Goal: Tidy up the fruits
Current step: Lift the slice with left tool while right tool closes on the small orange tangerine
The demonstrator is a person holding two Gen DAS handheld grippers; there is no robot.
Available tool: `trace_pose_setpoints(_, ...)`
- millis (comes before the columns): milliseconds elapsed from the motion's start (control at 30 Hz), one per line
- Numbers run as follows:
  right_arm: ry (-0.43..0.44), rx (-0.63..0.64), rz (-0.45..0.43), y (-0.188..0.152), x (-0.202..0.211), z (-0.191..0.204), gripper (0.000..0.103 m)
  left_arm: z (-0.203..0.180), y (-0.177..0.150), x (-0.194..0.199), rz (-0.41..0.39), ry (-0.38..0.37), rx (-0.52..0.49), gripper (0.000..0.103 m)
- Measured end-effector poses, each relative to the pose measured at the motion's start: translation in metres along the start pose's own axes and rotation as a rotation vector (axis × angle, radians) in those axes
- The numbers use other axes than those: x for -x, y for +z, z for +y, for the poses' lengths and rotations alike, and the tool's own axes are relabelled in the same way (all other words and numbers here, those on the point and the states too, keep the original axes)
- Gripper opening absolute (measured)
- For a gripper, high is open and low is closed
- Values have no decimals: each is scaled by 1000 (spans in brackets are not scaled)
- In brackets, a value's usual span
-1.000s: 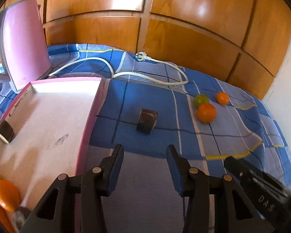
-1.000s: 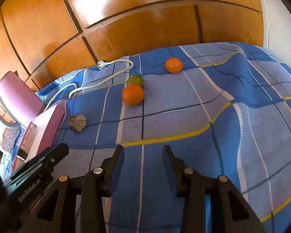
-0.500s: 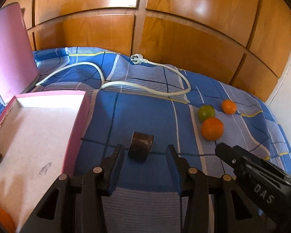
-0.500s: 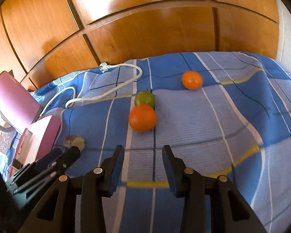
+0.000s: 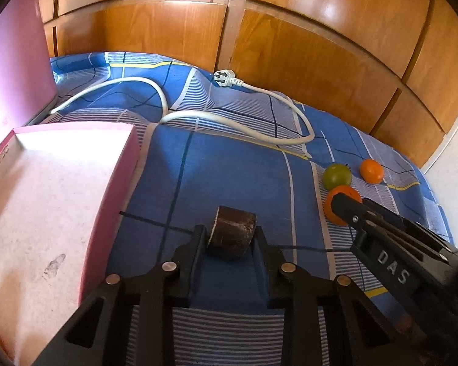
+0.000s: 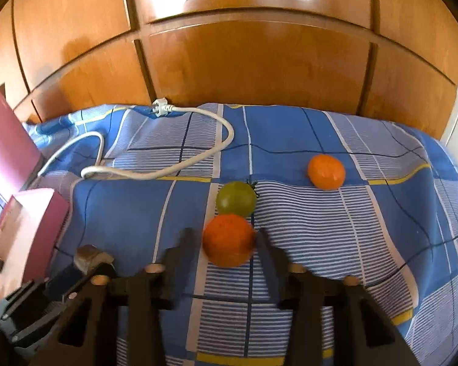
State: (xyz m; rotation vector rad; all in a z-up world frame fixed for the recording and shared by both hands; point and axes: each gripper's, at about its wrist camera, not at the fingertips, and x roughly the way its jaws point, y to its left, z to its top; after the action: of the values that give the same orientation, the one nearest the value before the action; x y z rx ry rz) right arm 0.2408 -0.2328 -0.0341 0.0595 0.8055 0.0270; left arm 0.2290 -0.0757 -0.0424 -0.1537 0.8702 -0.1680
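On the blue checked bedspread [image 5: 229, 167], the left gripper [image 5: 230, 244], jaws just closing, pinches a dark brown chunk [image 5: 232, 231] beside the pink box [image 5: 113, 183]. The right gripper [image 6: 226, 241], also closing, brackets the near orange [image 6: 227, 239]; contact unclear. Green fruit [image 6: 235, 199] touches it behind; second orange [image 6: 326, 171] lies apart.

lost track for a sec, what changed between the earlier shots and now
Both grippers advanced across the bedspread. The left gripper has just been closing on the brown chunk; the right gripper has just been closing around the near orange. The green fruit, far orange, cable and pink box stayed put.
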Motion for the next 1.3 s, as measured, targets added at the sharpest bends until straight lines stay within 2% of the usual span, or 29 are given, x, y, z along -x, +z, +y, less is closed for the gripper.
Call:
trace_pose_setpoints(167,49,-39,18,-18,12,-7,35,-2,-15,15,-4,-21,-13,29)
trace_pose_setpoints(333,109,-103,68,-51,24,-15,32,-8,-43,36,2,-59,-46,29)
trace_pose_setpoints(733,112,-41,70,-109,78,0,31,-17,-117,88,-86,-72,-142,28)
trace_pose_setpoints(867,87,-7,69,-114,80,6,31,-11,-119,86,-88,-79,-139,28)
trace_pose_setpoints(1033,107,-40,56,-113,78,1,33,-8,-119,86,-89,-100,-120,28)
trace_pose_setpoints(1200,140,-53,48,-113,78,2,45,-9,-120,86,-94,-101,-120,28)
trace_pose_setpoints(1300,131,-40,35,-112,78,6,49,-10,-120,86,-96,-101,-120,28)
